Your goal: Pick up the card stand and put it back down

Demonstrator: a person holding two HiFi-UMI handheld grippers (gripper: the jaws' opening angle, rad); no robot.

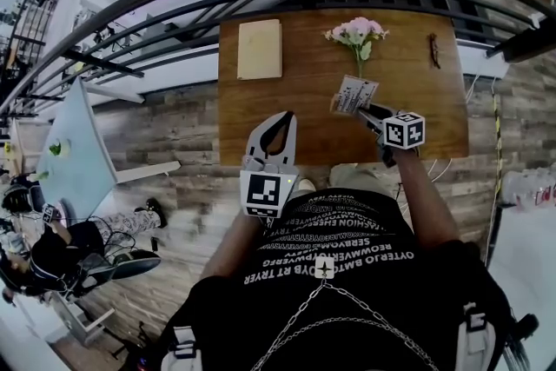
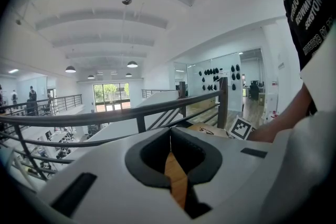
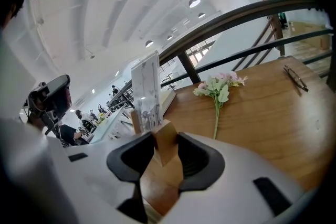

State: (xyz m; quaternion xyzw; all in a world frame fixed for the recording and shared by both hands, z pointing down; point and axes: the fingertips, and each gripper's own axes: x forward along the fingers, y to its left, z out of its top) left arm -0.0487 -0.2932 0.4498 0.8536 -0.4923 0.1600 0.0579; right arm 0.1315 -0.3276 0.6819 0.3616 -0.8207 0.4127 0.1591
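While the left hand-held gripper (image 1: 280, 122) hung closed and empty, the right hand-held gripper (image 1: 367, 110) clamped the card stand (image 1: 355, 94), right of centre.

Black short-sleeved T-shirt (image 1: 347, 243) on me, with rows of white lettering across it. A silver chain (image 1: 304, 302) hangs over it with a small white star tag (image 1: 324, 267). Left gripper (image 1: 283, 115) and right gripper (image 1: 372, 112): white shells, dark grey pads. Each carries a black-and-white marker cube (image 1: 404, 131).
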